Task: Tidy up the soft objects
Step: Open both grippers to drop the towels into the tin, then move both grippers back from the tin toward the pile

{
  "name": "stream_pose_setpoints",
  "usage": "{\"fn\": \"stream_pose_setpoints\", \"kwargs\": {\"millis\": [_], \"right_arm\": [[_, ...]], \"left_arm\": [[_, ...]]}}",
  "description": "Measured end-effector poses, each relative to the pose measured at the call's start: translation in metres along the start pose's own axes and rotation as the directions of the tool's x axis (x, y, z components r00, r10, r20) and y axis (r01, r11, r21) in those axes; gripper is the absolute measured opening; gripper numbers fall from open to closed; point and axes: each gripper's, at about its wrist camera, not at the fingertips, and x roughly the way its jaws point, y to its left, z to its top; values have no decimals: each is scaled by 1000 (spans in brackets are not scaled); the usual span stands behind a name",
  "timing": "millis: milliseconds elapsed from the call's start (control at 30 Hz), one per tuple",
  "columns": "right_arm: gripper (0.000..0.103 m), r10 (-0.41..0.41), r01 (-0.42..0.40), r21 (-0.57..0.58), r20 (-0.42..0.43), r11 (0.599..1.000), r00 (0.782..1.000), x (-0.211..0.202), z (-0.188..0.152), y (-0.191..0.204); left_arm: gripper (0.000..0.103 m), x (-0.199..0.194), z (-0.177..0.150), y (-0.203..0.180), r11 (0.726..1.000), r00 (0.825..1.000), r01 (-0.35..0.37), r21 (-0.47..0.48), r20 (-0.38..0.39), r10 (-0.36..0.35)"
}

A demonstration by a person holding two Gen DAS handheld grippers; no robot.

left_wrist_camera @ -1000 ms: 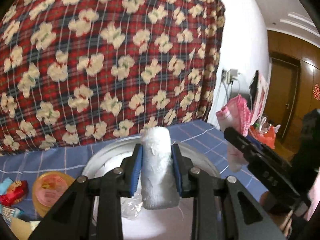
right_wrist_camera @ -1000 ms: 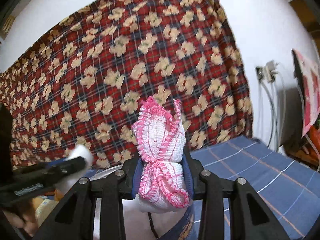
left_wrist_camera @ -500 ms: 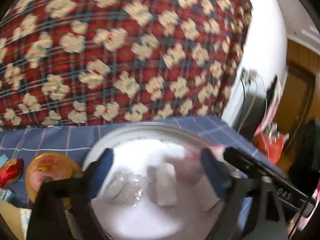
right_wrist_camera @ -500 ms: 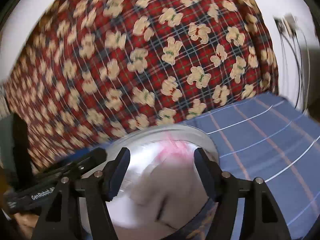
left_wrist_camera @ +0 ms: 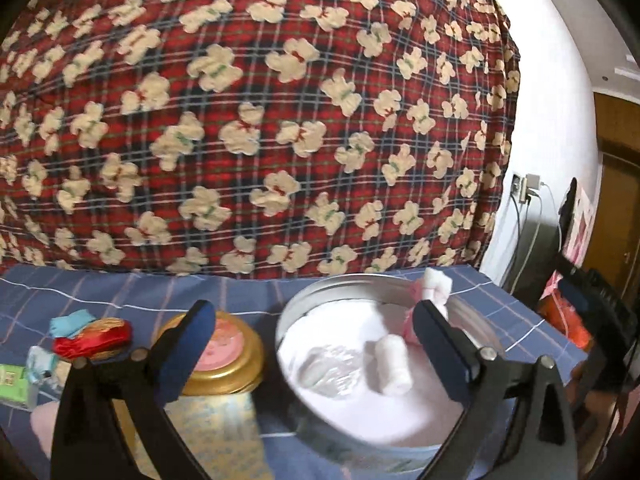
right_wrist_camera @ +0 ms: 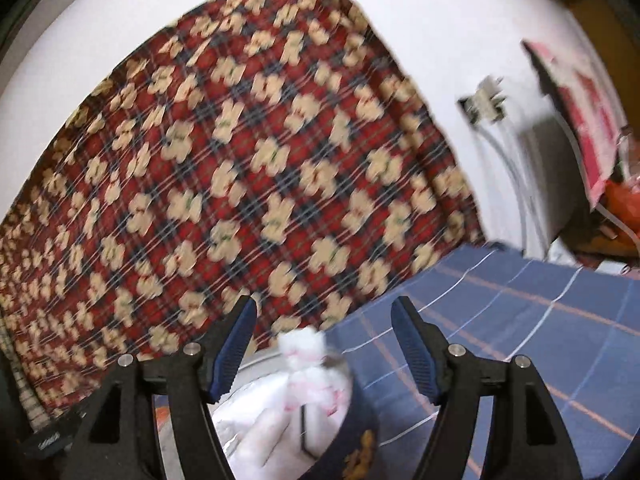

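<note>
On a blue checked tablecloth (left_wrist_camera: 120, 292), before a red plaid blanket with cream bears (left_wrist_camera: 256, 120), stood a round metal tin (left_wrist_camera: 292, 320) lined in white. Both grippers had just been opening, and nothing sat between their blue pads. The left gripper (left_wrist_camera: 316, 344) hung released and wide above the tin, where a white rolled cloth (left_wrist_camera: 394, 364) lay on the lining. The right gripper (right_wrist_camera: 324, 344) was also released, and a pink-edged cloth bundle (right_wrist_camera: 308, 364) leaned against the tin's rim below it. A gold-lidded jar (left_wrist_camera: 228, 356) stood just left of the tin.
</note>
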Motion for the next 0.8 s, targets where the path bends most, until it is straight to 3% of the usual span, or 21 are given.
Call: {"fn": "stream_pose_setpoints", "kwargs": {"millis": [167,300,600,800], "right_arm": [[72,-131,132,-6,74,991,989,-14,0,0],[72,-182,182,11,84,983,980,-20,-2,0],[73,-206,208,-21,58,978,977,-23,-15,12],[73,-172,175,-95,41,980,984,-27,-27,36]], "left_arm": [[100,-19,-18,5,994,996,-71,80,51,67],[100,-29,-30,10,989,995,-84,124,56,78],[100,-55,-41,18,986,997,-48,162,64,38],[100,-64,-41,43,989,996,-82,126,55,75]]}}
